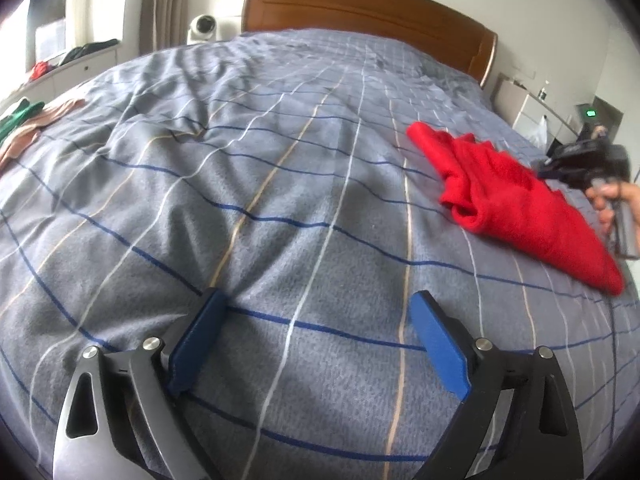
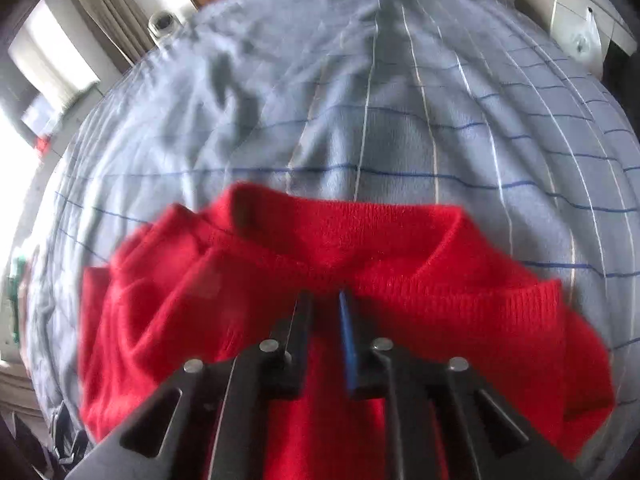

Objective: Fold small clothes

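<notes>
A red knitted garment point(image 1: 516, 204) lies bunched on the right side of the grey-blue checked bed cover point(image 1: 260, 168). In the right wrist view the red garment point(image 2: 400, 240) fills the lower half, its ribbed edges and folds facing me. My right gripper point(image 2: 325, 294) points steeply down with its jaws narrow, and the knit puckers where the tips pinch it. My left gripper point(image 1: 320, 296) stands wide open above bare bed cover, well left of the garment, with nothing between its blue pads point(image 1: 436, 344). A hand point(image 1: 612, 200) shows at the garment's right end.
Green and peach clothes point(image 1: 24, 124) lie at the bed's left edge. A wooden headboard point(image 1: 360, 12) closes the far end, with a white camera point(image 1: 204, 26) beside it. A bedside cabinet point(image 1: 520, 104) stands to the right of the bed.
</notes>
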`<action>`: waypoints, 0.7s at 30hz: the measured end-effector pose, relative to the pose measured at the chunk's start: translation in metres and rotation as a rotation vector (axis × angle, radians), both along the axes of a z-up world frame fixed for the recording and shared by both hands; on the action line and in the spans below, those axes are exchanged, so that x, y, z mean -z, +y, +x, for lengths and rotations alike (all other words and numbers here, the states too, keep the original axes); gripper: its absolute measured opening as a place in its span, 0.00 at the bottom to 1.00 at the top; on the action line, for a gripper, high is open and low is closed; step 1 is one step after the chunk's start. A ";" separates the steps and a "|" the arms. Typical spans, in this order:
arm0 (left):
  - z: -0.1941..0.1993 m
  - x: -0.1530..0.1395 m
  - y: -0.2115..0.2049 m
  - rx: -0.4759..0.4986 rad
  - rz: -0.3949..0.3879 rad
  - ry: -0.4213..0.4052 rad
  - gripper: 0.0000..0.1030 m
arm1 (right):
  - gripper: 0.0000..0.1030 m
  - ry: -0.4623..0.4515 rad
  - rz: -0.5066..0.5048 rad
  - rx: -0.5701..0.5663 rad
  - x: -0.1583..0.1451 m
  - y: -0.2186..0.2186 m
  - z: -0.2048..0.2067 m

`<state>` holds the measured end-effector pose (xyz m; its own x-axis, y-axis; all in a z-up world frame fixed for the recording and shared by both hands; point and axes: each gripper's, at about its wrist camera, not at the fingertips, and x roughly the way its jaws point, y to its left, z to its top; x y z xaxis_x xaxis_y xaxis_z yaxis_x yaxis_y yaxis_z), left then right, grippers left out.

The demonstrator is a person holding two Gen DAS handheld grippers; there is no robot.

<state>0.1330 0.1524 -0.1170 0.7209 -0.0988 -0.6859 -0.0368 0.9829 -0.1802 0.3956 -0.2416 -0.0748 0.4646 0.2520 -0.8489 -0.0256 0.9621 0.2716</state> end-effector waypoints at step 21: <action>0.002 0.001 -0.002 -0.003 0.016 0.000 0.93 | 0.27 0.089 -0.307 0.197 0.011 -0.107 -0.038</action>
